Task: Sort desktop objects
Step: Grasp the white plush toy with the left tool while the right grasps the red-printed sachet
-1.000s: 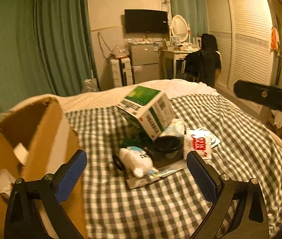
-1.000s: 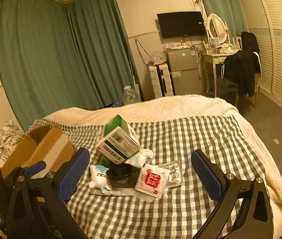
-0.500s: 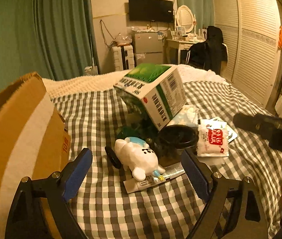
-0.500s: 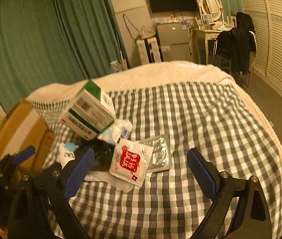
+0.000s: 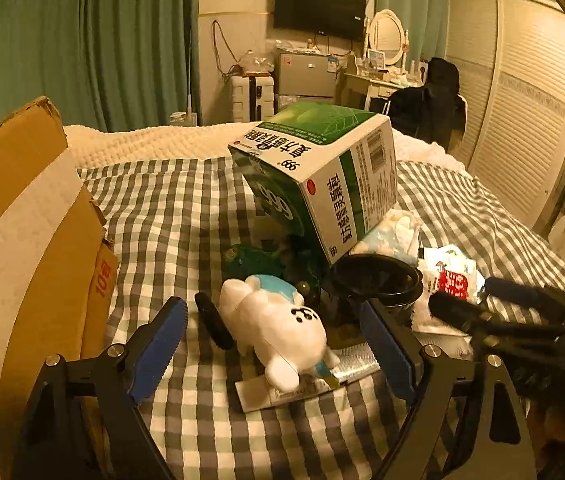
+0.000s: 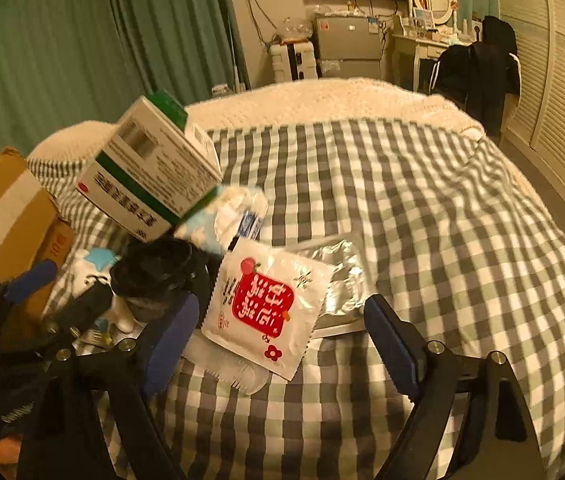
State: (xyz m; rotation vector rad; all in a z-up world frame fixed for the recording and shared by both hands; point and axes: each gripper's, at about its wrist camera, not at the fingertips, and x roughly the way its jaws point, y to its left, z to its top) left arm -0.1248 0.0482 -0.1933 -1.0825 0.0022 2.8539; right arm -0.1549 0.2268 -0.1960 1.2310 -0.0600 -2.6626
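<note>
Cardboard box (image 5: 22, 240) is cut off at the bed's left edge, its inside hidden. Heaped beside it, a green-white carton (image 5: 322, 176) leans over a dark cup (image 5: 374, 280), contents unclear. Checked bedspread (image 6: 442, 220) lies open to the right. Left gripper (image 5: 274, 344), closing, straddles the plush toy (image 5: 278, 328) untouched; right gripper (image 6: 282, 332), closing, straddles the red-white sachet (image 6: 266, 304), gripping nothing.

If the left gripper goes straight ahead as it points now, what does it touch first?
Most likely the white plush toy: it lies between the open fingers of the left gripper, right ahead on the checked cloth. Depth is hard to judge.
</note>
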